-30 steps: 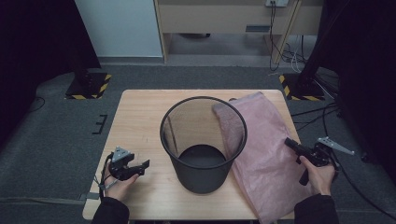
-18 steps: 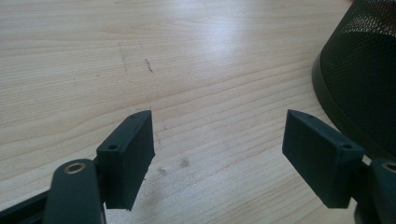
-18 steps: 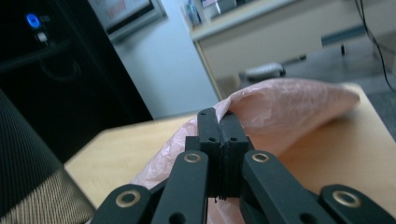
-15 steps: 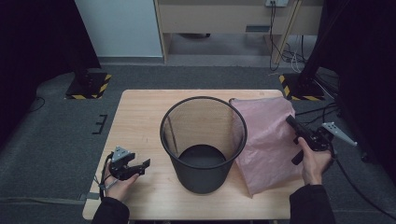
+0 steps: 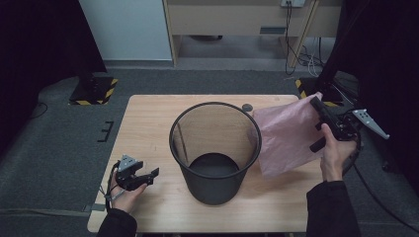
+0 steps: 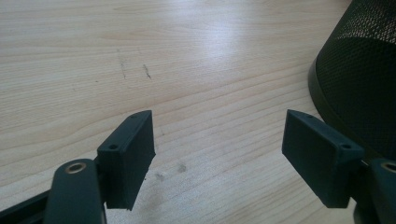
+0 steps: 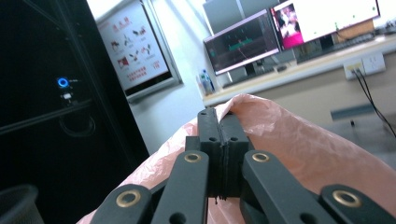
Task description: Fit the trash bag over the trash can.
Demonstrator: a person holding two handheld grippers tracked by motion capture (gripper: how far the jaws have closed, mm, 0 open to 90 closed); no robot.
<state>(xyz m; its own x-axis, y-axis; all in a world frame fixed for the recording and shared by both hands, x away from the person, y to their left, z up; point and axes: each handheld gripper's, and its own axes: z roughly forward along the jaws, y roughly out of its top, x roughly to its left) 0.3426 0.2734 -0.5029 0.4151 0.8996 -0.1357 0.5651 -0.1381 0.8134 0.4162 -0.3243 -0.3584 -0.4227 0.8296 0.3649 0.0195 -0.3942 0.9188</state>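
table [image 5: 148, 118]: lots of bare wood left of the bin, less on its right | black mesh bin [image 5: 215, 148]: upright mid-table, clear of all edges | pink plastic bag [image 5: 286, 136]: just right of the bin, lifted, draping past the table's right edge | right gripper [image 5: 316, 104]: clenched on the bag's top corner | left gripper [image 5: 150, 174]: jaws released, holding nothing, low near the bin's left side by the front edge

We see thin pink plastic bag [image 5: 286, 138], crinkled; black wire-mesh bin [image 5: 215, 148]; pale matt wood table [image 5: 148, 118]; matt black pads [image 6: 128, 156].
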